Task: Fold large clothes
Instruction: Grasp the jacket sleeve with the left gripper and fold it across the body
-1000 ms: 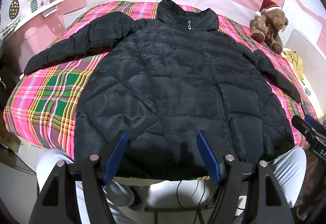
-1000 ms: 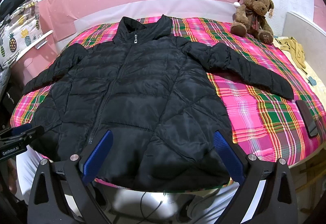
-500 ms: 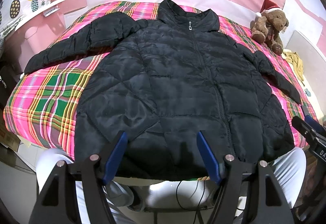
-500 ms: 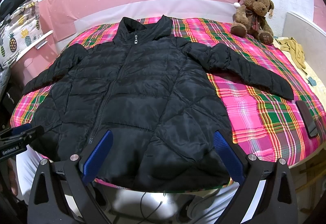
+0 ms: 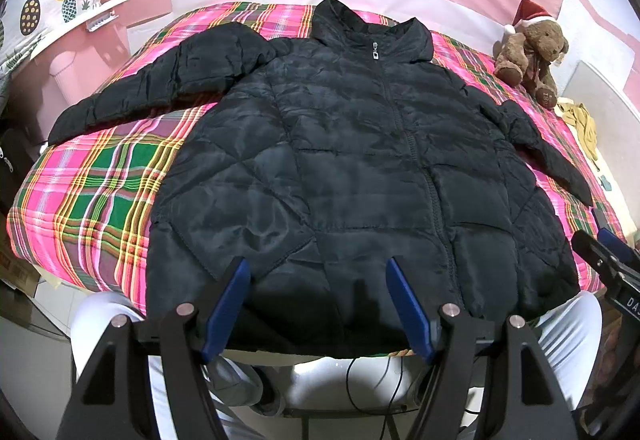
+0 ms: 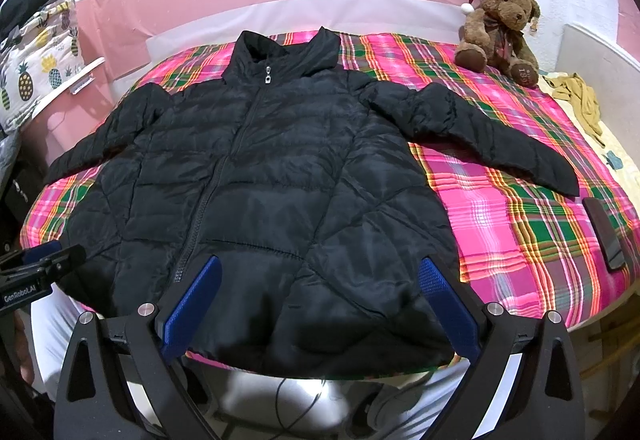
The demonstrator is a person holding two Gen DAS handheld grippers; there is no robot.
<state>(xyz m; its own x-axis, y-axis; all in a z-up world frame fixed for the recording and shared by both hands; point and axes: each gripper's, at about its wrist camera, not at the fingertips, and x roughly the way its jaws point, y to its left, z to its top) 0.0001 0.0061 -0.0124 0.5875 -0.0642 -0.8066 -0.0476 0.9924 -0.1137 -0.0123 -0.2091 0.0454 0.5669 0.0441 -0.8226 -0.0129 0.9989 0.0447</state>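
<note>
Left wrist view: left gripper (image 5: 318,268) spread wide above hem of black puffer jacket (image 5: 340,168), gripping nothing. Right gripper (image 6: 320,268) likewise agape. Jacket flat, zipped, on plaid bed (image 6: 520,208). Beyond, teddy bear (image 6: 498,28).

Bare blanket (image 6: 520,224) beside jacket (image 6: 280,180); phone (image 6: 604,232) there

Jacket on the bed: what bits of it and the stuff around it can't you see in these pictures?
- Back of the black jacket: both views, it lies front up on the plaid blanket.
- Teddy bear foot lettering: both views, too small to read.
- Dark flat object near the blanket's edge: right wrist view, too indistinct to name.
- Left gripper and right gripper: handles cut off by the bottom edge.
</note>
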